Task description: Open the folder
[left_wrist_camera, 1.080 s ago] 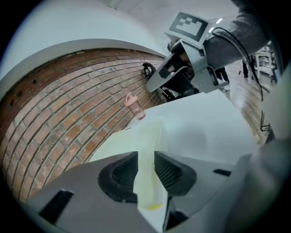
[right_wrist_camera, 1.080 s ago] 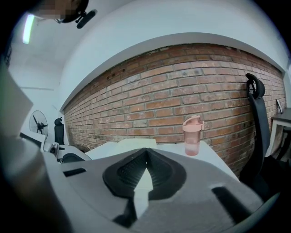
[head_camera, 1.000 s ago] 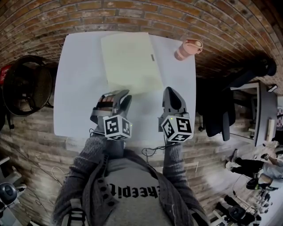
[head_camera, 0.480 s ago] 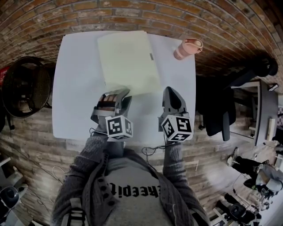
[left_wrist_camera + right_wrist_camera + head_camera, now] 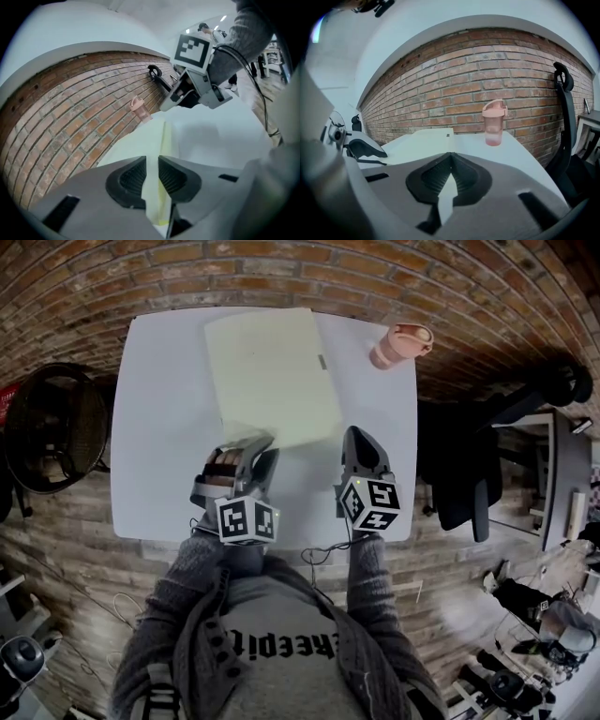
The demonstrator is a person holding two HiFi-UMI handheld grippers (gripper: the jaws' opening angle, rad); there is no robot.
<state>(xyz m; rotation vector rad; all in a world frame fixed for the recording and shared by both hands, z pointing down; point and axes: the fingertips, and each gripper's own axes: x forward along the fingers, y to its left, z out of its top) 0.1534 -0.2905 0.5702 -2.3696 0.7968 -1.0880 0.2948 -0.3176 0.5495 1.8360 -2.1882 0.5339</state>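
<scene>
A pale yellow-green folder (image 5: 272,371) lies flat on the white table (image 5: 164,427), reaching from the far edge towards me. My left gripper (image 5: 255,442) is rolled to one side at the folder's near left corner. In the left gripper view (image 5: 152,173) its jaws stand only a narrow gap apart, and the folder's (image 5: 151,140) edge runs between the pads down into the throat. My right gripper (image 5: 359,432) rests shut and empty on bare table just right of the folder's near right corner. Its pads meet at the tips in its own view (image 5: 450,157), and the folder (image 5: 426,136) lies ahead of it to the left.
A pink lidded cup (image 5: 398,343) stands at the table's far right, close to the brick wall (image 5: 487,70). A round black chair (image 5: 52,423) sits off the left edge. A black office chair (image 5: 469,474) is off the right edge.
Both grippers have drawn back slightly towards me. The left gripper stays at the folder's near corner, and the folder lies in nearly the same place.
</scene>
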